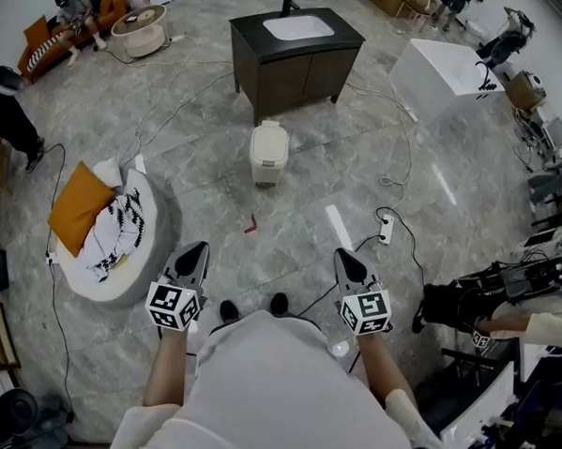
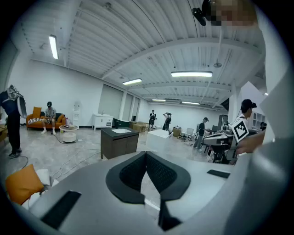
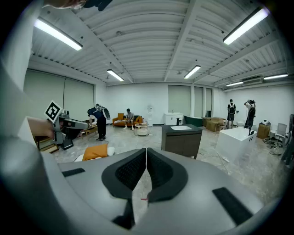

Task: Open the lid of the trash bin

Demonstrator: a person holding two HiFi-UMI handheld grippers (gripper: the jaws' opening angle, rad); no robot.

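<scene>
Head view: a small cream trash bin (image 1: 269, 153) stands upright on the grey stone floor with its lid down. It is well ahead of the person and just in front of a dark sink cabinet (image 1: 292, 55). The floor between the person's shoes (image 1: 229, 310) and the bin is open, with only a small red scrap (image 1: 251, 225) lying on it. To the left of that stretch is a round floor cushion (image 1: 150, 257) carrying an orange pillow (image 1: 78, 208) and a black-and-white cloth (image 1: 121, 227). To the right lie a white bar (image 1: 339, 227) and a power strip (image 1: 385, 230) with trailing cables. A white block (image 1: 444, 73) stands farther off on the right. The left gripper (image 1: 198, 249) and right gripper (image 1: 342, 257) are held low, close to the body. Both point forward and are well apart from the bin.

Left gripper view: the tongs are pressed together at the tips with nothing between them. Beyond them stands the sink cabinet (image 2: 119, 142), with people far back in the room.

Right gripper view: these tongs also meet at the tips and hold nothing. The sink cabinet (image 3: 181, 140) is ahead, the orange pillow (image 3: 95, 152) is to the left, and the white block (image 3: 239, 137) is to the right.
</scene>
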